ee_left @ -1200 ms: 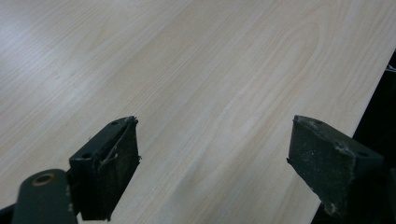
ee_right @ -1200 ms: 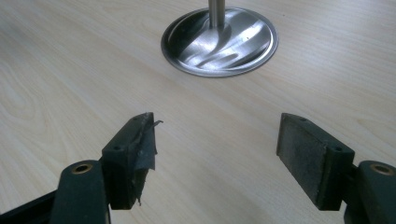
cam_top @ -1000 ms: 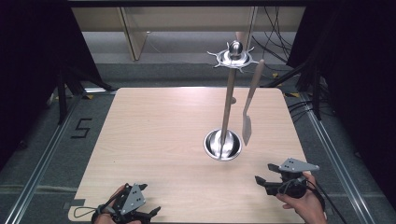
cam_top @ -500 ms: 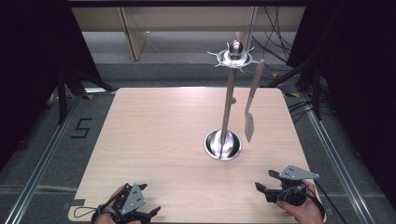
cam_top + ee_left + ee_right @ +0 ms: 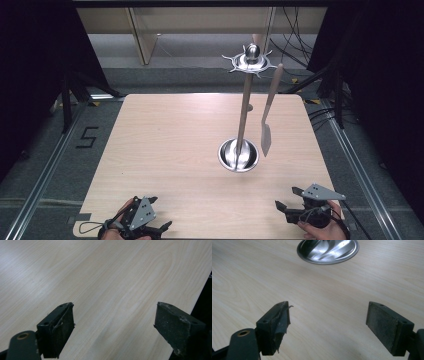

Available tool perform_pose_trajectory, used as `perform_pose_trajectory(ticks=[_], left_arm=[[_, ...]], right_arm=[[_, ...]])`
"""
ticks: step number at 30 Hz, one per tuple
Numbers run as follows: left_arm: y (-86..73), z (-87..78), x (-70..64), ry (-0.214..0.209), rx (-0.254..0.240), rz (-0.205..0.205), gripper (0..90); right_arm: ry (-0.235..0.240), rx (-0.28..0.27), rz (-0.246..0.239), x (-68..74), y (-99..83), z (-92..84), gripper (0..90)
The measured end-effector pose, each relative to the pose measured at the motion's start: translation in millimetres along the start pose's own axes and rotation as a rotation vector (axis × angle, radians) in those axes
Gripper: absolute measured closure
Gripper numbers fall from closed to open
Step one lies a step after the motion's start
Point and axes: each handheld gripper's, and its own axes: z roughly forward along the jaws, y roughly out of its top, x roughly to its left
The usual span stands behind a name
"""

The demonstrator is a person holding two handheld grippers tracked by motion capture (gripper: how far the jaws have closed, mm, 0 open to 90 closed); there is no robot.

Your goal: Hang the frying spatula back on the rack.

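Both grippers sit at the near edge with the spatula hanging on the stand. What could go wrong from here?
1. The spatula hangs freely from the stand's hook ring; a careless grab could swing it off.
2. The stand is tall on a small round base; a sideways pull might tip it.
3. The right gripper, jaws just opened and empty, has frayed pad tape that may weaken grip.
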Motion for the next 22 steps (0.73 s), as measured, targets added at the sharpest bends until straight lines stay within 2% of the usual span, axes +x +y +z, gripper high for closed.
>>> perform_pose_trajectory(ticks=[1, 4, 5, 6, 7, 8, 9, 13, 14, 15, 16, 18, 19, 22], left_arm=[[0.0, 0.0, -0.1, 0.000, 0.000, 0.000, 15.2], [0.2, -0.1, -0.2, 0.000, -0.001, 0.000, 15.2], [0.1, 0.2, -0.3, -0.001, 0.000, 0.001, 15.2], [0.0, 0.4, -0.2, -0.001, 0.000, 0.001, 15.2], [0.0, 0.4, -0.1, 0.001, -0.001, 0.001, 15.2], [0.0, 0.4, -0.1, 0.001, -0.001, 0.001, 15.2], [0.0, 0.2, -0.1, 0.002, -0.003, -0.001, 15.2], [0.0, -0.3, 0.8, 0.003, 0.007, 0.008, 15.2], [-0.1, 0.0, 0.8, 0.005, 0.006, 0.009, 15.2], [-0.1, 0.1, 0.9, 0.005, 0.008, 0.011, 15.2], [-0.1, 0.3, 1.1, 0.001, 0.010, 0.012, 15.2], [-0.6, 1.4, 0.3, -0.008, -0.002, -0.006, 15.2], [-0.6, 1.4, 0.3, -0.008, -0.002, -0.006, 15.2], [-0.7, 1.0, 1.0, 0.001, 0.005, -0.003, 15.2]], right_arm=[[0.001, 0.014, 0.017, 1.6, -0.6, -1.8, 20.2], [0.007, -0.006, -0.011, -0.5, -2.0, -2.6, 20.3], [0.007, 0.002, 0.022, 2.9, -3.8, -4.4, 20.6], [0.008, 0.007, 0.012, 2.2, -4.1, -5.0, 20.8], [-0.008, -0.006, -0.021, -0.2, -4.4, -4.4, 21.0], [-0.008, -0.006, -0.021, -0.2, -4.4, -4.4, 21.0], [0.005, 0.009, 0.018, 1.9, -5.0, -5.9, 21.1], [0.000, 0.000, 0.008, 0.1, -5.4, -5.7, 21.3], [0.002, 0.005, 0.025, 1.7, -5.6, -6.1, 21.4], [0.002, -0.002, 0.006, -0.1, -5.4, -5.6, 21.4], [0.002, 0.003, 0.025, 1.7, -5.7, -6.0, 21.4], [0.001, 0.002, 0.023, 1.4, -5.6, -5.8, 21.8], [0.003, -0.008, -0.011, -1.6, -4.9, -5.2, 22.1], [-0.007, -0.020, -0.010, -1.6, -3.2, -5.7, 22.3]])
